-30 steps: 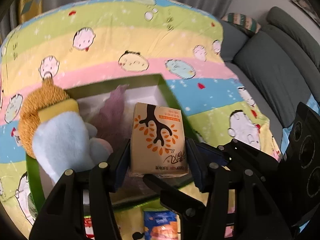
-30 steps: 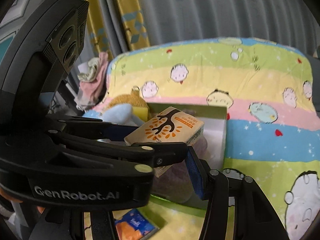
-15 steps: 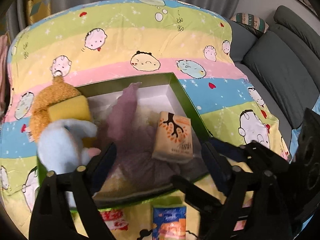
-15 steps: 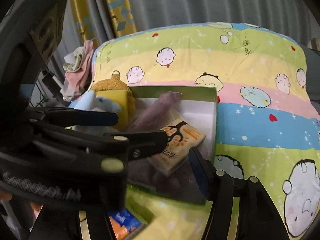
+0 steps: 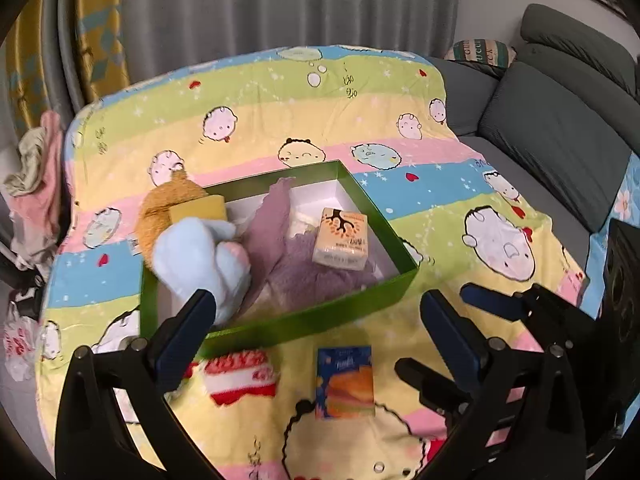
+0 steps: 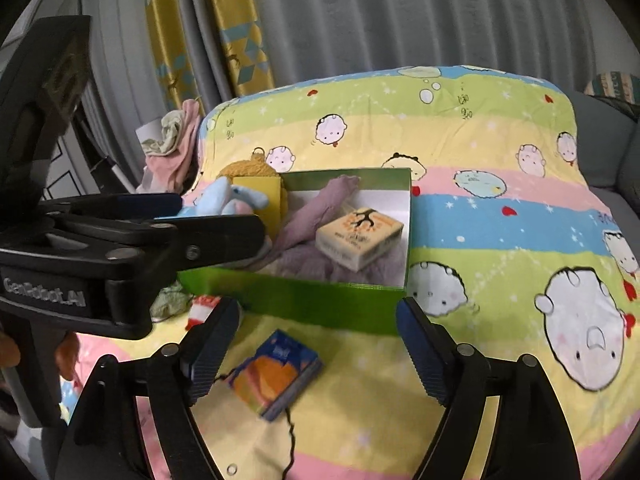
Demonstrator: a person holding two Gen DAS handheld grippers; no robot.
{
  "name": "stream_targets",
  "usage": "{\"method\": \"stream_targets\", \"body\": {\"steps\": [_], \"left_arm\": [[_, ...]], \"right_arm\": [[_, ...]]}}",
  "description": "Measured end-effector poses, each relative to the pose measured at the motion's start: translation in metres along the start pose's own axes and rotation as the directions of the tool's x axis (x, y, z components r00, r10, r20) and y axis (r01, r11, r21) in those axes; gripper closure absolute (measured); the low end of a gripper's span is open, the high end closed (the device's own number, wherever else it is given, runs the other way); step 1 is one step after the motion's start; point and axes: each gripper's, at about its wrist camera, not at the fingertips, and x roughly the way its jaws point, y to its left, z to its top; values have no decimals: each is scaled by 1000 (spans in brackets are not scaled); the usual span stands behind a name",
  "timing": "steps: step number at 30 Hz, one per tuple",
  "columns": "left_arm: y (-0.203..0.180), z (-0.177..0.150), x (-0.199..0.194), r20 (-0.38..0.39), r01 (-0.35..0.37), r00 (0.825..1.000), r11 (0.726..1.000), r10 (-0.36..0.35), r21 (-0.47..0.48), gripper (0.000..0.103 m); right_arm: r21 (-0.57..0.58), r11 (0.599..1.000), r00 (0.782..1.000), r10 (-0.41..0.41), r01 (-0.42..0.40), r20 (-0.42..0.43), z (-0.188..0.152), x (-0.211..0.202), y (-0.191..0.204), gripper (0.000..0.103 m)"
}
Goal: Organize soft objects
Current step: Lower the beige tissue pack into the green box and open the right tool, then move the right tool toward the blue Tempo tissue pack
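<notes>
Grey curtains hang at twelve o'clock behind the cartoon blanket. Both claws, left and right, gape wide and empty, having just been opening. At six o'clock of the green box lies a blue packet; inside rests a tissue pack on purple cloth.

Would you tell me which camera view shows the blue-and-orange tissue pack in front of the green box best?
The left wrist view: the tissue pack lies flat, unobstructed, between the open fingers. The right wrist view shows it tilted, blurred and crossed by a dark cord.

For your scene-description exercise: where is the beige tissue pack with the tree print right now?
In both wrist views the beige tissue pack lies inside the green box, right of centre, on the purple fluffy cloth.
</notes>
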Motion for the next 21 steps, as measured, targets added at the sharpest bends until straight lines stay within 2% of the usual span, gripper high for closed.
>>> {"method": "stream_targets", "body": {"steps": [3, 11, 21], "left_arm": [[-2, -13, -15, 15, -6, 1000, 1000, 6, 5, 1], [-1, -47, -47, 43, -17, 999, 1000, 18, -17, 1], [5, -87, -55, 6, -20, 1000, 997, 20, -73, 1]], "right_arm": [[-3, 1000, 1000, -19, 19, 2, -8, -9, 5, 15], [-9, 1000, 1000, -25, 25, 12, -28, -40, 19, 15], [-40, 999, 1000, -20, 19, -21, -53, -52, 40, 15]]}}
